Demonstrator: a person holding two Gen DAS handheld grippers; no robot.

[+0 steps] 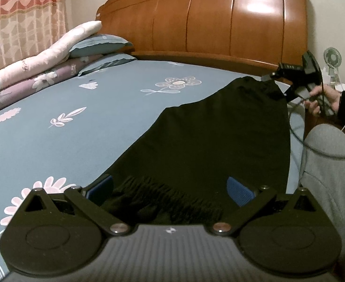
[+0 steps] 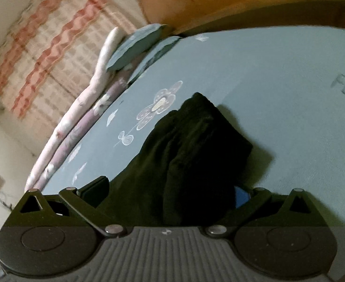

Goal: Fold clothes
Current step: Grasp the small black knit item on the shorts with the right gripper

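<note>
Black garment point(image 1: 207, 131): dark knit cloth, spread lengthwise on the bed sheet point(image 1: 66, 117) near the bed's right edge, running from the near end toward the headboard point(image 1: 207, 18). Near hem gathered and ribbed.

Left gripper point(image 1: 170, 188): at the garment's near end; fingers point(image 1: 239, 191) spread wide, blue pads on either side of the bunched hem, not closed on it.

Right gripper point(image 2: 170, 188): at the garment's far end by the headboard; fingers point(image 2: 95, 188) spread, a raised fold of cloth standing between them. Whether the pads touch the cloth, I cannot tell. The person's hand point(image 1: 323, 98) holds its handle.

Bedding: blue floral sheet; pillows point(image 1: 99, 44) and a folded quilt point(image 1: 31, 63) stacked at the far left.

Curtain point(image 1: 19, 23): patterned, behind the quilt.
</note>
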